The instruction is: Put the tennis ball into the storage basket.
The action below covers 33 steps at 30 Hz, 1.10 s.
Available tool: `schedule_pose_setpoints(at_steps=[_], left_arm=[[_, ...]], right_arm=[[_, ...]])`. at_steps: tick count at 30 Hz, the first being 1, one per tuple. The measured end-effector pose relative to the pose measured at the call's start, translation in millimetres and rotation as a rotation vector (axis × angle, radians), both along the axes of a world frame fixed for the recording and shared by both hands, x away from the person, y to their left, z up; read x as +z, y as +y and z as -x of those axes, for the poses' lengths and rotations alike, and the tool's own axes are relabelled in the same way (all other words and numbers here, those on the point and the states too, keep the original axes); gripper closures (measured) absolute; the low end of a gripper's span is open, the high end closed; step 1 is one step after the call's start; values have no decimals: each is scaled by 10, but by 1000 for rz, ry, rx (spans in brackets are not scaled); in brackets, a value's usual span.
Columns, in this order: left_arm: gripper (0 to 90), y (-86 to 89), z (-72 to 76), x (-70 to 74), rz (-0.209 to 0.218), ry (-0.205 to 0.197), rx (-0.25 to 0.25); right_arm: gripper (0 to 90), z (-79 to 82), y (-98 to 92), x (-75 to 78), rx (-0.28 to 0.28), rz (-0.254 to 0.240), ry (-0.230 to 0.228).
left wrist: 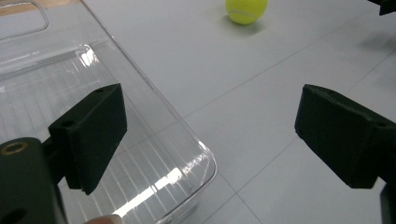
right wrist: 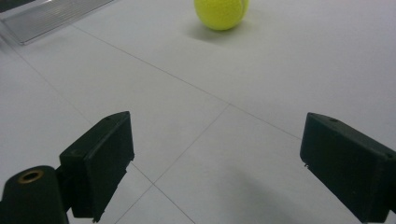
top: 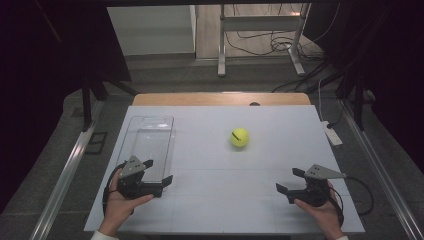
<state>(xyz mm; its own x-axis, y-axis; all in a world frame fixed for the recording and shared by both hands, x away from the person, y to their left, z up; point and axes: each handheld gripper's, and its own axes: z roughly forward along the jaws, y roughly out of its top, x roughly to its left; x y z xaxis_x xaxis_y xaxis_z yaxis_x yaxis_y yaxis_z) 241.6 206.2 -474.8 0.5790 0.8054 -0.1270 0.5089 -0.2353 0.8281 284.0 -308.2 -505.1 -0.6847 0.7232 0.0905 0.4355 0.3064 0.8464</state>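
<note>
At the left of the white rectangular table (top: 220,200), a clear rectangular plastic tray with a ribbed floor (top: 150,142) lies lengthwise, its long sides running away from the person. The left gripper (top: 159,172), black with a grey three-cornered plate on top, is held in the person's left hand (top: 119,202) at the tray's near end; in the high view one jaw shows over the tray's near edge and the other just beside its near right corner. In the left gripper view the jaws stand wide apart with nothing between them, one over the tray's ribbed floor (left wrist: 56,93), the other over bare table, and the tray's rounded corner lies between them. Past the middle of the table, to the right of the tray and well apart from it, a yellow-green tennis ball with a dark mark on it (top: 239,137) rests on the surface by itself, far from both grippers; it shows at the top of both gripper views (left wrist: 246,10) (right wrist: 221,13). At the right, near the front edge, the right gripper (top: 290,181) sits in the person's right hand (top: 322,212), pointing leftward across the table. Its jaws too are spread wide and hold nothing, with bare white table beneath.
</note>
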Motion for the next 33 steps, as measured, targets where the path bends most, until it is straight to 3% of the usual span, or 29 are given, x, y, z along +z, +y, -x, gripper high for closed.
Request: schedule_pose_setpoints(at_steps=[9, 33], left_arm=[[102, -49, -63, 32, -9, 21, -20], [100, -154, -206, 109, -3, 30, -42]], right_arm=[[97, -6, 4, -7, 2, 1, 3], [99, -12, 9, -14, 0, 8, 5]])
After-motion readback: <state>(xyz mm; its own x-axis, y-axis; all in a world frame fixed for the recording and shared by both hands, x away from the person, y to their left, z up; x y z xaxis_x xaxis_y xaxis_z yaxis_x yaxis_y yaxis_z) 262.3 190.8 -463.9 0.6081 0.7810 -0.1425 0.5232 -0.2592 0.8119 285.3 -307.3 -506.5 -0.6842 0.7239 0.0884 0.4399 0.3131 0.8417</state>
